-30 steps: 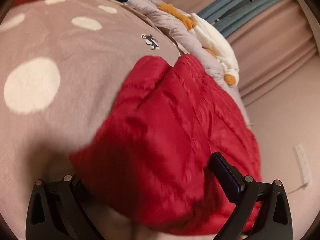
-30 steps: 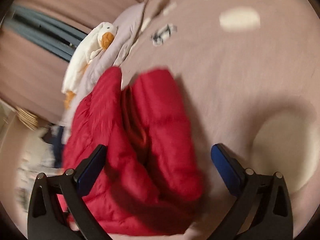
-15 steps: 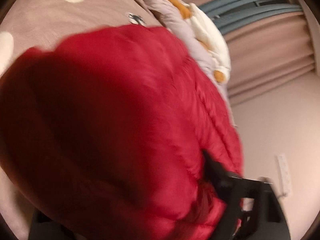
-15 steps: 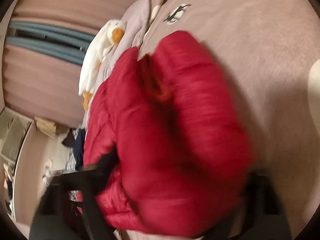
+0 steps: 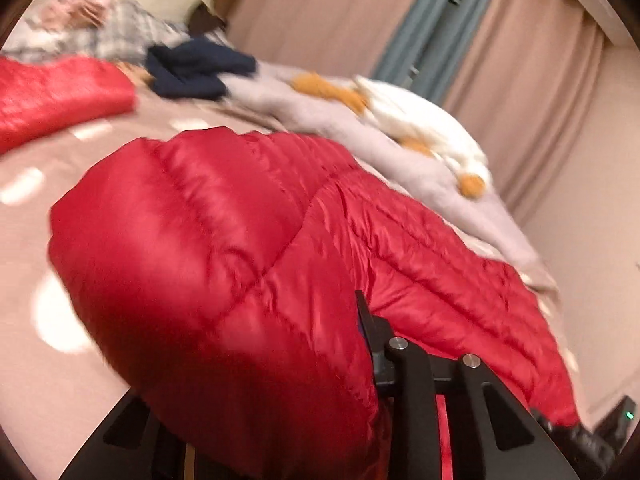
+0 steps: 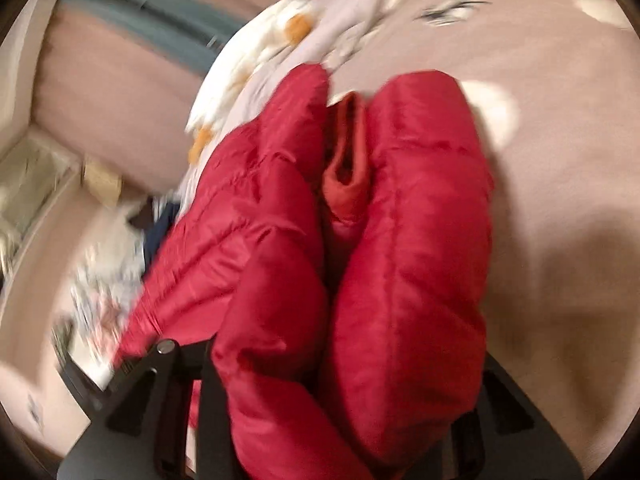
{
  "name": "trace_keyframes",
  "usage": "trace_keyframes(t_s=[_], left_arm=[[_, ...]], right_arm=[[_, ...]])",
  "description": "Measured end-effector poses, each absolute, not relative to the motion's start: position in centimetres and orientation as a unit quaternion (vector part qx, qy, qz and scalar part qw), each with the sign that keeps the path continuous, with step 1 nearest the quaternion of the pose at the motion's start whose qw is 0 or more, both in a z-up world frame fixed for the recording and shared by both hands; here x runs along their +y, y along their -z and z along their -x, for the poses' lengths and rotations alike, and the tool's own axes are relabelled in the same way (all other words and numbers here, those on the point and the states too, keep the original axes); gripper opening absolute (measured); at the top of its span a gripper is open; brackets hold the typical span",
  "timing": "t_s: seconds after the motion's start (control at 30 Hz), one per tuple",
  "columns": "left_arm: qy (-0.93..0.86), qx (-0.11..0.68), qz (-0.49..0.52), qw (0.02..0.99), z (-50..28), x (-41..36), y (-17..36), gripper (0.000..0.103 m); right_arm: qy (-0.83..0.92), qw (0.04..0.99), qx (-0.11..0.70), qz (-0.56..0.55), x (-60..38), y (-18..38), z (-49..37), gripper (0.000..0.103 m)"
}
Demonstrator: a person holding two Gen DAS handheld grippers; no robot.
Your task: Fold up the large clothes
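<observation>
1. Bedding fills both views, but only the left wrist view shows a second red garment (image 5: 60,92) at 10 o'clock, a navy garment (image 5: 192,68) at 11 o'clock and a plaid heap (image 5: 120,32) behind them; only the right wrist view shows the red jacket's orange-red lining (image 6: 348,168) in the fold between its two puffed halves, a penguin print (image 6: 452,10) on the blanket at 1 o'clock, and clutter on the floor (image 6: 100,280) at 9 o'clock.
2. Counted: one red down jacket (image 5: 240,240) in hand, one further red piece lying apart on the bed, one navy piece, one white plush duck (image 5: 420,120) with orange feet, one pale grey cover (image 5: 320,108) beneath the duck, one spotted beige blanket (image 6: 560,160), and two tongs.
3. Left tongs (image 5: 280,420): the jacket lies on the blanket and bulges up over them, hiding the left finger; the right finger (image 5: 372,332) presses into the quilting at 5 o'clock. Their jaws have just been closing and pinch the jacket.
4. Right tongs (image 6: 340,420): the jacket's bunched end sits straight ahead, running from 6 o'clock up to 12 o'clock. Their jaws have just been closing, and both black fingers squeeze the padded fabric between them.
5. Both views are blurred.
</observation>
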State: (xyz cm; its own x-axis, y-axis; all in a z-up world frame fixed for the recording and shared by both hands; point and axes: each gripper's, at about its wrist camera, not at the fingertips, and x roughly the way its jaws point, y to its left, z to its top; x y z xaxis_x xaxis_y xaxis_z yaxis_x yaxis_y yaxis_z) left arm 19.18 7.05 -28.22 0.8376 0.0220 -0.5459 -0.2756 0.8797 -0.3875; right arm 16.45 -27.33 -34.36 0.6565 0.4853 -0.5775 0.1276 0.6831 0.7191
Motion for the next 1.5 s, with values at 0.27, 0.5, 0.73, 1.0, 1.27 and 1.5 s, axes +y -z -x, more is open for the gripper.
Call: trace_keyframes(t_s=[0.27, 0.5, 0.73, 1.0, 1.27, 1.5], left_arm=[[-0.077, 0.176, 0.140, 0.971, -17.7, 4.4, 24.2, 0.026], [0.054, 0.146, 0.142, 0.977, -17.8, 0.8, 21.0, 0.026], [0.082, 0.132, 0.019, 0.988, -17.0, -4.8, 21.3, 0.026], [0.095, 0.146, 0.012, 0.985, -17.9, -5.6, 20.9, 0.027], [0.139, 0.178, 0.049, 0.973, -18.3, -4.8, 20.5, 0.043], [0.191, 0.225, 0.083, 0.952, -19.4, -7.1, 20.3, 0.062]], right_arm=[[-0.120, 0.829, 0.435, -0.331, -23.8, 34.7, -18.7, 0.034], [-0.106, 0.836, 0.436, -0.315, -24.1, 34.4, -18.5, 0.036], [-0.044, 0.859, 0.415, -0.298, -26.4, 33.3, -16.8, 0.079], [0.031, 0.895, 0.373, -0.242, -29.3, 31.2, -14.2, 0.093], [0.125, 0.928, 0.284, -0.208, -33.5, 26.1, -12.5, 0.096], [0.188, 0.944, 0.226, -0.147, -34.8, 20.2, -10.0, 0.096]])
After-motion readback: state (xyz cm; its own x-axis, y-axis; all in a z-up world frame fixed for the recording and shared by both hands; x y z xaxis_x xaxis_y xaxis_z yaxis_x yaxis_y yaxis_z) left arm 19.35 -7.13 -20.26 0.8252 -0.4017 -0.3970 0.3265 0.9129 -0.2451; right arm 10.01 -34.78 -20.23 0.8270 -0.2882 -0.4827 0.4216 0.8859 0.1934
